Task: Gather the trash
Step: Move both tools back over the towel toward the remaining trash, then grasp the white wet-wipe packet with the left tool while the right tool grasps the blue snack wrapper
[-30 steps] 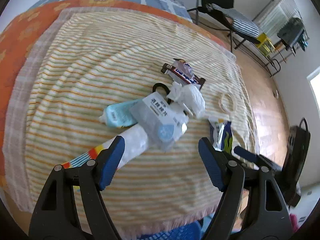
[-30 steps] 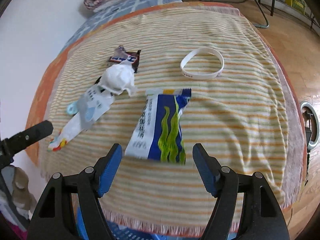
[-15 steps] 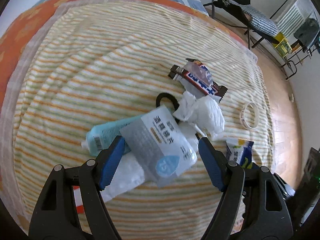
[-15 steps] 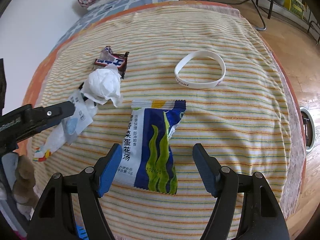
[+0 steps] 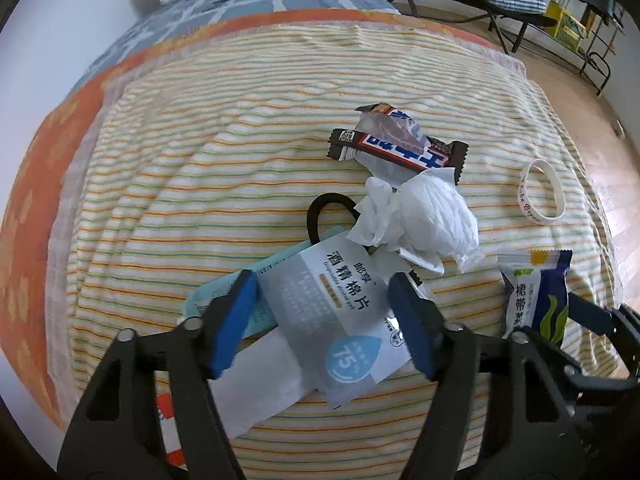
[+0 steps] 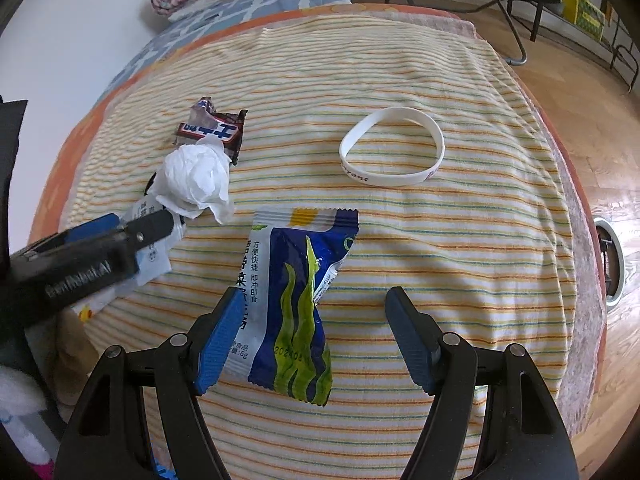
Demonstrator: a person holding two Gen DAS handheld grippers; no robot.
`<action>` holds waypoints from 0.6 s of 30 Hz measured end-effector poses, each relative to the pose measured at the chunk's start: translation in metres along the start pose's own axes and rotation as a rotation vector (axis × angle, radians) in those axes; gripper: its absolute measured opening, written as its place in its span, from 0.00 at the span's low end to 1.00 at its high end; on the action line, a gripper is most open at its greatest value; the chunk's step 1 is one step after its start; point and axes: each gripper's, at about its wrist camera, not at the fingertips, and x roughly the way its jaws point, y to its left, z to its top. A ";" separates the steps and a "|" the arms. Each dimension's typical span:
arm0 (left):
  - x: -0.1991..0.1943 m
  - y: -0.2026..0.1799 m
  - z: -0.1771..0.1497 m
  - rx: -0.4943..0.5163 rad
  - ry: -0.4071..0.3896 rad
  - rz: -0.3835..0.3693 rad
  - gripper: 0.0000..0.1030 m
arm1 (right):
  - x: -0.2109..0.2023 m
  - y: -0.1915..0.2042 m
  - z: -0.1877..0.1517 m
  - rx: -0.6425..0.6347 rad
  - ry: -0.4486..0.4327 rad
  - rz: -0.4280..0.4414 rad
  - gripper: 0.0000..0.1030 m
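On a striped towel [image 5: 208, 168] spread over a bed, the left gripper [image 5: 322, 312] points down at a grey-white wipe packet [image 5: 340, 320] at lower centre of its view, its 2 blue jaws closing with the packet between them but not yet pressing it. A light-blue packet [image 5: 224, 292] pokes out at the packet's left. A crumpled white tissue [image 5: 428, 220] lies just above it, touching a brown candy wrapper [image 5: 400, 148]; a black loop [image 5: 320, 216] shows at the tissue's left. The right gripper [image 6: 308, 336] hovers with jaws apart over a blue-and-green snack packet [image 6: 296, 300] at lower centre, its left jaw over the packet's edge. A white wristband [image 6: 392, 148] sits at upper right, well apart.
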 end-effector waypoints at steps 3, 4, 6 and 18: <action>-0.005 0.005 -0.002 -0.008 -0.005 -0.020 0.57 | 0.001 0.001 0.001 -0.003 0.000 -0.004 0.70; -0.007 0.007 -0.003 -0.010 -0.008 -0.024 0.57 | 0.001 0.001 0.002 -0.004 0.000 -0.007 0.70; -0.010 0.010 -0.005 -0.021 -0.005 -0.029 0.57 | 0.002 0.001 0.002 -0.008 0.001 -0.012 0.70; -0.003 -0.017 -0.013 -0.021 0.051 -0.005 0.69 | -0.004 -0.003 -0.002 -0.009 -0.008 -0.050 0.70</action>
